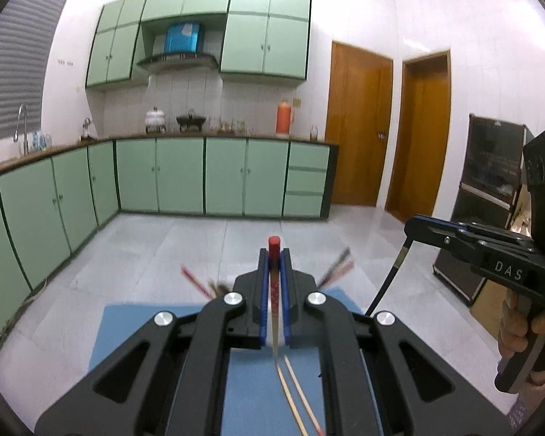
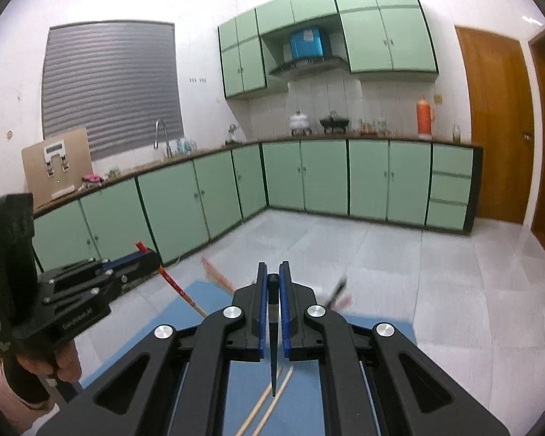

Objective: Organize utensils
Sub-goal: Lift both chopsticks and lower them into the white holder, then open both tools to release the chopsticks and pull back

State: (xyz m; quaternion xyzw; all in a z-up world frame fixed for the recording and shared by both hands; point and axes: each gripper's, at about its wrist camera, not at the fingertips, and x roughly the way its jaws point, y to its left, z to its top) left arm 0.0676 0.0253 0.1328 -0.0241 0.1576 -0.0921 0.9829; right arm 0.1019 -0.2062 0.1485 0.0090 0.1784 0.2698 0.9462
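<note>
My left gripper [image 1: 274, 254] is shut on a red-ended chopstick [image 1: 274, 290], held in the air above the blue mat [image 1: 134, 327]. My right gripper [image 2: 273, 276] is shut on a black chopstick [image 2: 273, 345], its point hanging down over the mat [image 2: 214, 290]. The right gripper also shows at the right of the left wrist view [image 1: 418, 225] with the black chopstick [image 1: 385, 283] slanting down from it. The left gripper shows at the left of the right wrist view [image 2: 149, 254] with the red chopstick [image 2: 178, 290]. Two pale wooden chopsticks [image 1: 298, 396] lie on the mat below both grippers [image 2: 269, 399]. More chopsticks stick up blurred beyond the fingers [image 1: 338, 269].
Green kitchen cabinets [image 1: 178, 174] line the far walls under a counter with a sink tap [image 2: 161, 134], pots and an orange flask [image 1: 284, 116]. Grey tiled floor [image 1: 200, 239] lies beyond the mat. Wooden doors [image 1: 358, 123] stand at the right and a dark cabinet [image 1: 490, 181] further right.
</note>
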